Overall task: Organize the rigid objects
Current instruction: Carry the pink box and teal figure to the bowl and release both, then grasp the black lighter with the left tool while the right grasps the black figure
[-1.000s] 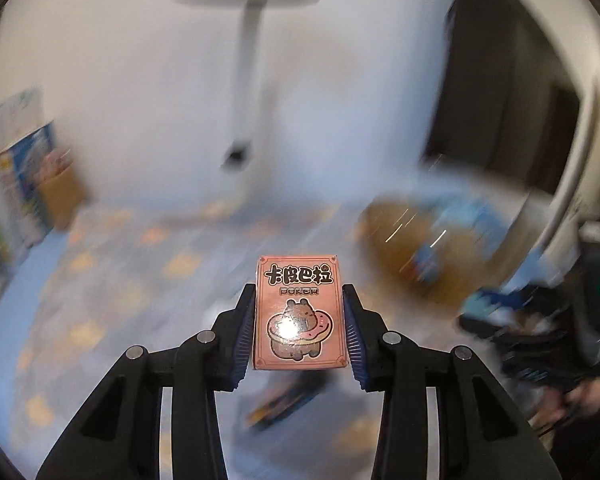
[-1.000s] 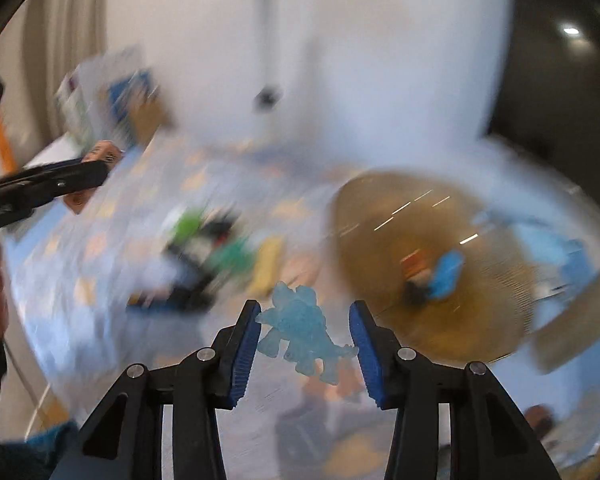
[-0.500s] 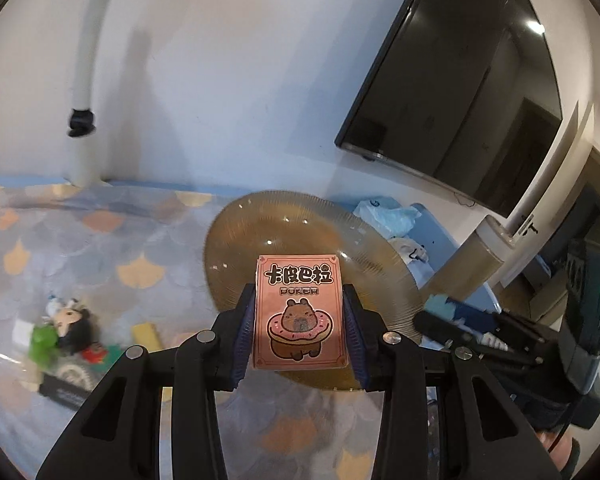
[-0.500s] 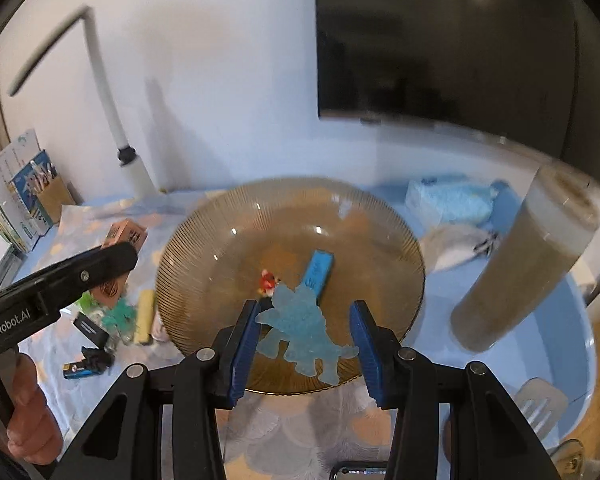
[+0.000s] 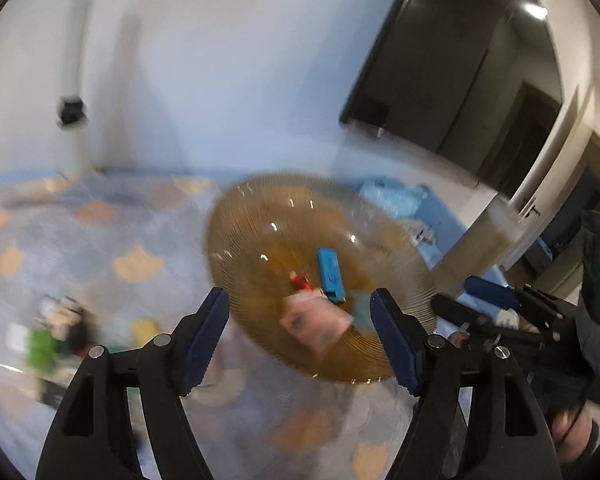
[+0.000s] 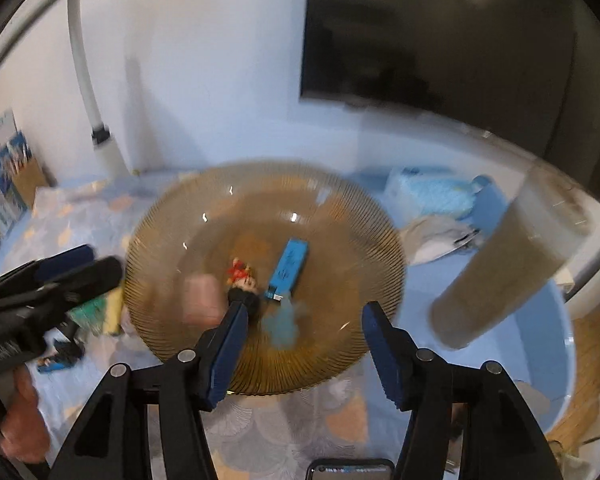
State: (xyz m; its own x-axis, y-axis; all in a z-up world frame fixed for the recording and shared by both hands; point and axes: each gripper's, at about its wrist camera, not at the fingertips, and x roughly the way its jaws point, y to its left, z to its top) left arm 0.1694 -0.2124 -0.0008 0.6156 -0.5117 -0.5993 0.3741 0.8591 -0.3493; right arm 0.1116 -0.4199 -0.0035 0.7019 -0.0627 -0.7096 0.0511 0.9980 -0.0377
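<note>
Both grippers, left [image 5: 300, 336] and right [image 6: 300, 350], were held with fingers apart above the amber plate [image 6: 340, 216]; a blurred pink box [image 5: 314, 322] and blue figure [image 6: 284, 326] were seen over it.

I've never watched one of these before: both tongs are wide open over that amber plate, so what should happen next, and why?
Probably pull both tongs back toward the toys left on the cloth. The left tongs and right tongs are open and empty; the pink card box and blue figure, both blurred, are over the amber plate. A green toy waits outside.

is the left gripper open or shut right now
Open. The left gripper has its blue-padded jaws spread wide with nothing between them; the blurred pink card box lies beyond, over the amber plate.
</note>
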